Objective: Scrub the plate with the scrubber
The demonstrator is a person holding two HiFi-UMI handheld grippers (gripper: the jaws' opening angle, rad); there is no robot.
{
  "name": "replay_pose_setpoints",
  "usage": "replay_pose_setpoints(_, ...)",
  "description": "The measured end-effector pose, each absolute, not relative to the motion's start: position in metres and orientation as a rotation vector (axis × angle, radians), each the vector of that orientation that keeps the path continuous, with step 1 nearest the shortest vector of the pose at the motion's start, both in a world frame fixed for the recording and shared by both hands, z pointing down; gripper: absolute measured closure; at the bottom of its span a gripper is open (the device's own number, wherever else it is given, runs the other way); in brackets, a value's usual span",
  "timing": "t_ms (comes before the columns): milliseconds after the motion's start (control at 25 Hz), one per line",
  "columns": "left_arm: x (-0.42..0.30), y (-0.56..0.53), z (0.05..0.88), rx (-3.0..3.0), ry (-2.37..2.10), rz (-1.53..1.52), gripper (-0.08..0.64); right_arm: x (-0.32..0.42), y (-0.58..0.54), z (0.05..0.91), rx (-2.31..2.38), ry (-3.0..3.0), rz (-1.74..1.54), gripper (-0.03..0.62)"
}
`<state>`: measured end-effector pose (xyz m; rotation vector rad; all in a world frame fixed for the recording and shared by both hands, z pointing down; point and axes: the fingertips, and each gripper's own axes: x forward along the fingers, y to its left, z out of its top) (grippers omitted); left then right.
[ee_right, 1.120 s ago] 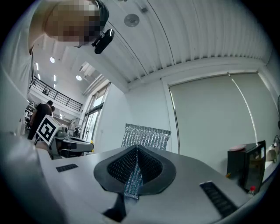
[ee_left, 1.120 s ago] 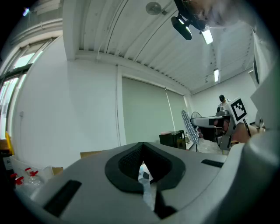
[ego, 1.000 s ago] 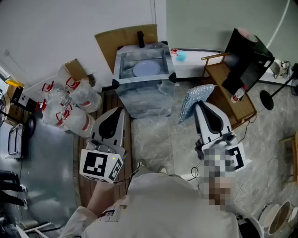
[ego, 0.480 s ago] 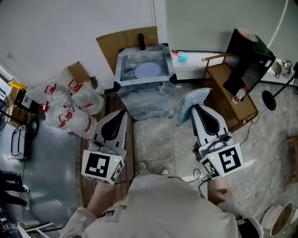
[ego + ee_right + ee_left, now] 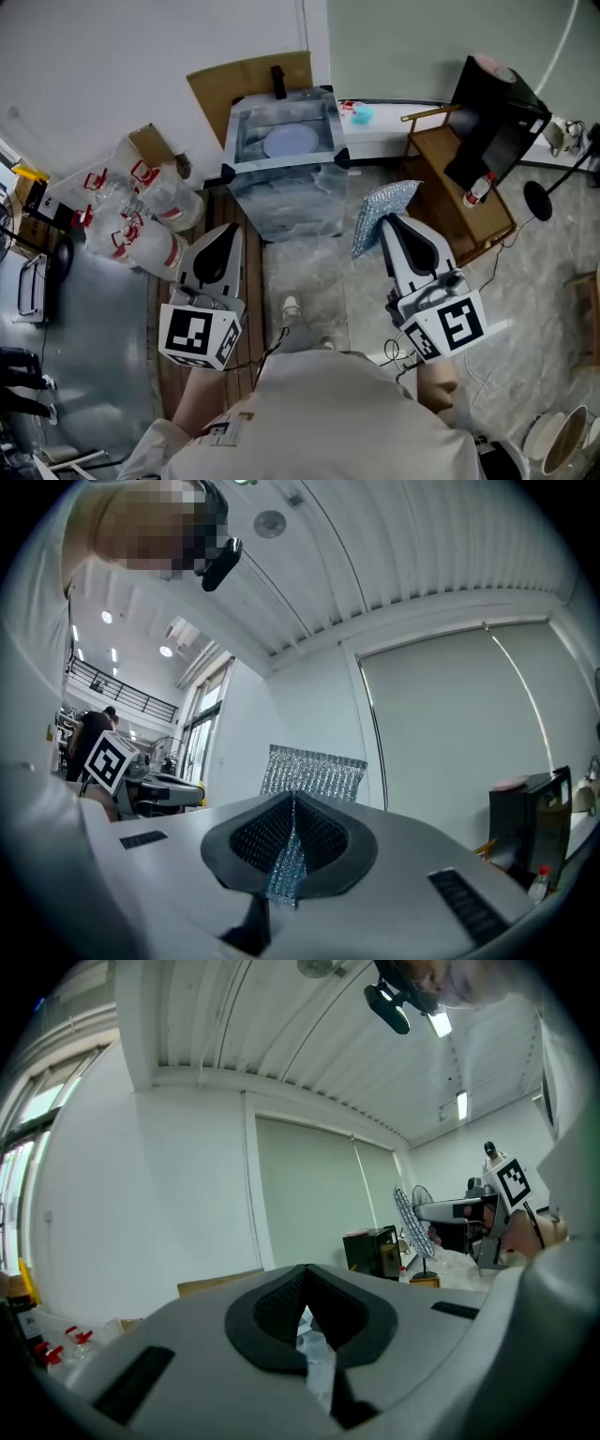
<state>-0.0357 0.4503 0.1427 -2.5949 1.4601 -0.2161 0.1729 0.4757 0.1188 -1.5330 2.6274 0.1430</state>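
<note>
A pale round plate (image 5: 290, 142) lies inside a clear plastic tub (image 5: 281, 173) standing on the floor ahead of me. My right gripper (image 5: 387, 221) is shut on a silver mesh scrubber (image 5: 380, 208), which sticks up from its jaws to the right of the tub and short of it. In the right gripper view the scrubber (image 5: 312, 772) is pinched between the dark pads (image 5: 253, 841). My left gripper (image 5: 230, 231) hangs at the tub's near left corner, shut with nothing in it. From the left gripper view its jaws (image 5: 305, 1302) meet, and the scrubber (image 5: 404, 1215) shows edge-on at the right.
Several clear water jugs with red handles (image 5: 141, 211) lie at the left by a cardboard box (image 5: 150, 142). A cardboard sheet (image 5: 246, 82) leans behind the tub. A wooden stand (image 5: 461, 192) with a black box (image 5: 492, 111) is at the right. A shoe tip (image 5: 292, 305) shows below.
My right gripper has carried the scrubber a little to the left, toward the tub. The left gripper has hardly moved. A shoe tip has come into view between the grippers.
</note>
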Motion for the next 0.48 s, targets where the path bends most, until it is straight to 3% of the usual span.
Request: replay_pose_setpoints(480, -0.029, 0.397, 0.151, -2.617, 1.440, -0.024, 0.543, 0.176, 0.424, 0.137, -1.579, 2.656, 0.184, 0.558)
